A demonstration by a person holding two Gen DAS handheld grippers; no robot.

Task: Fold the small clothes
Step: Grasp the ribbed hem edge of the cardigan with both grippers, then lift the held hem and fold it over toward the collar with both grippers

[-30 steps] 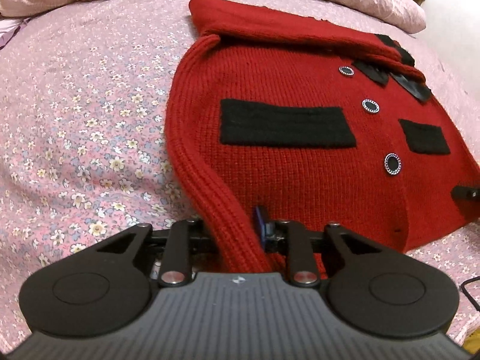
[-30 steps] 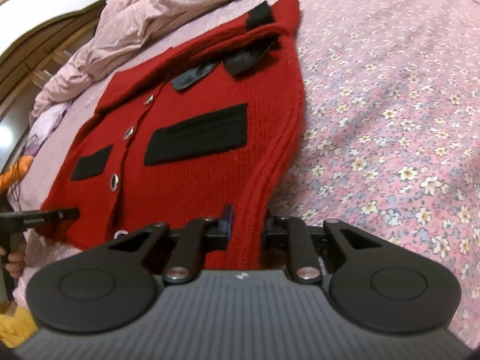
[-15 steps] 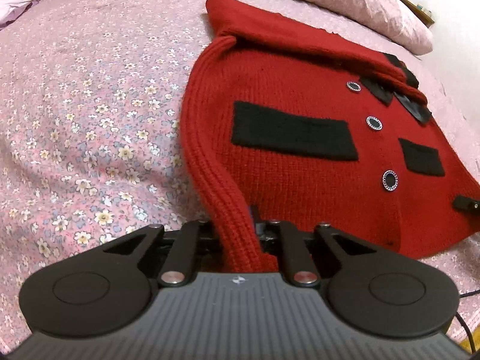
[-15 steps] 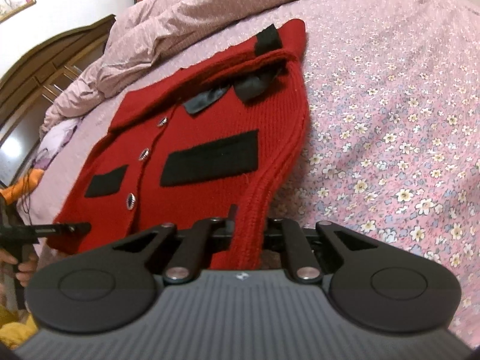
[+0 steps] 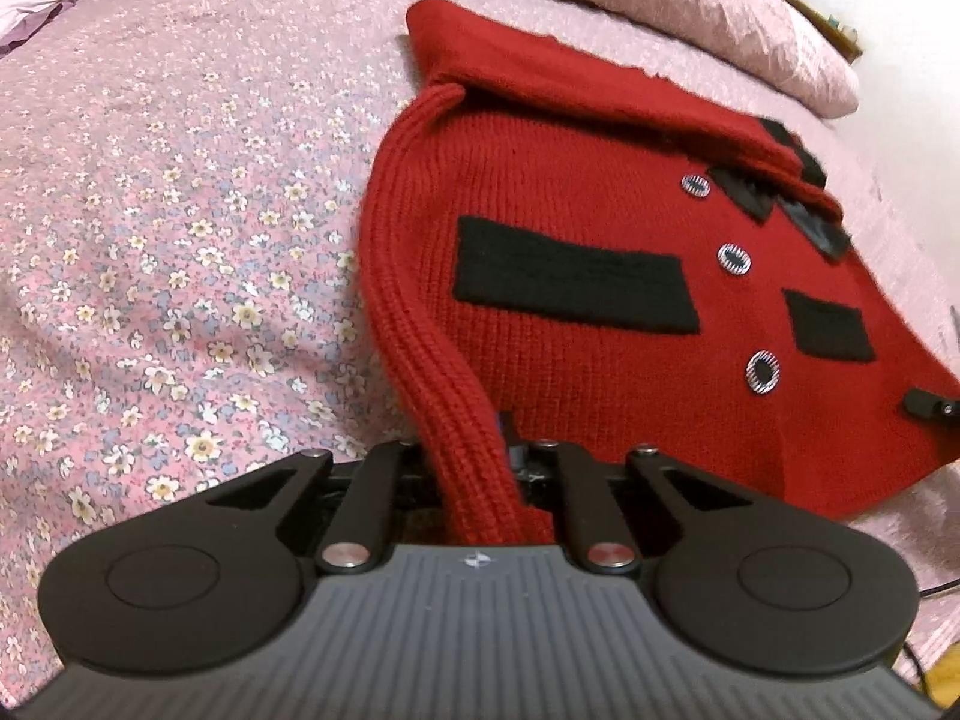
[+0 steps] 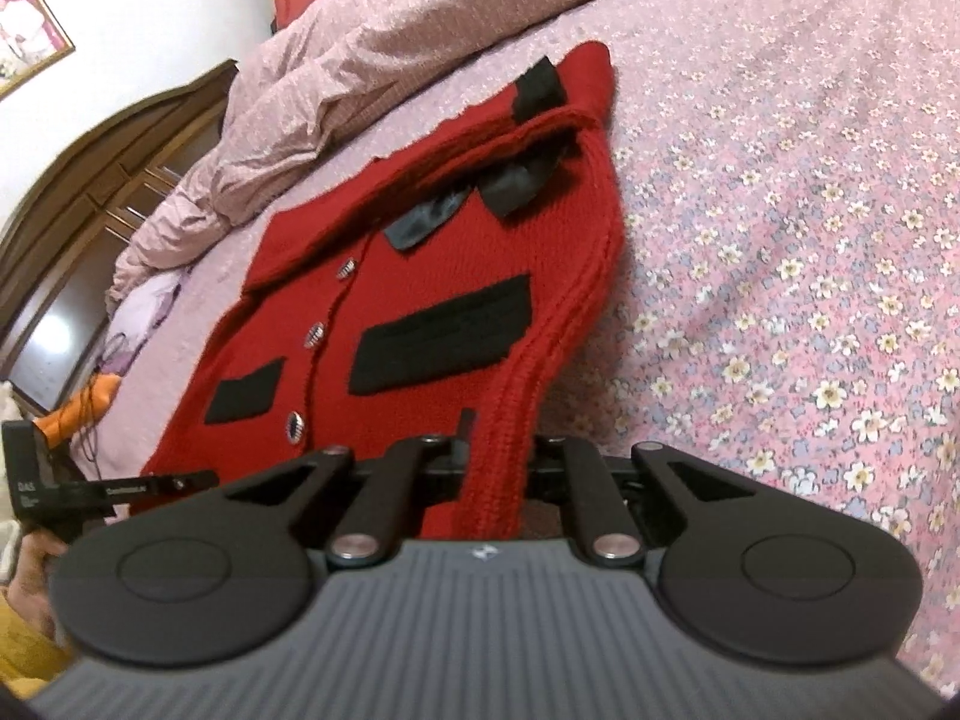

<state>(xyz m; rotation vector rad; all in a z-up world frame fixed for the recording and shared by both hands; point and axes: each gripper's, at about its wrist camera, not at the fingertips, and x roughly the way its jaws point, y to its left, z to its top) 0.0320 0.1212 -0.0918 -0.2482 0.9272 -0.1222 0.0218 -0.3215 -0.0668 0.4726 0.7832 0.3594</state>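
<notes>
On the floral bedspread (image 5: 150, 252), the red knit cardigan (image 5: 600, 324) was spread, its ribbed edges pinched by the left gripper (image 5: 474, 468) and, apparently, since its fingertips were hidden, by the right gripper (image 6: 498, 456).

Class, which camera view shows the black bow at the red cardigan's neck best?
Right wrist view: the bow shows whole, both loops spread below the collar. The left wrist view gives only foreshortened black strips at the cardigan's far edge.
</notes>
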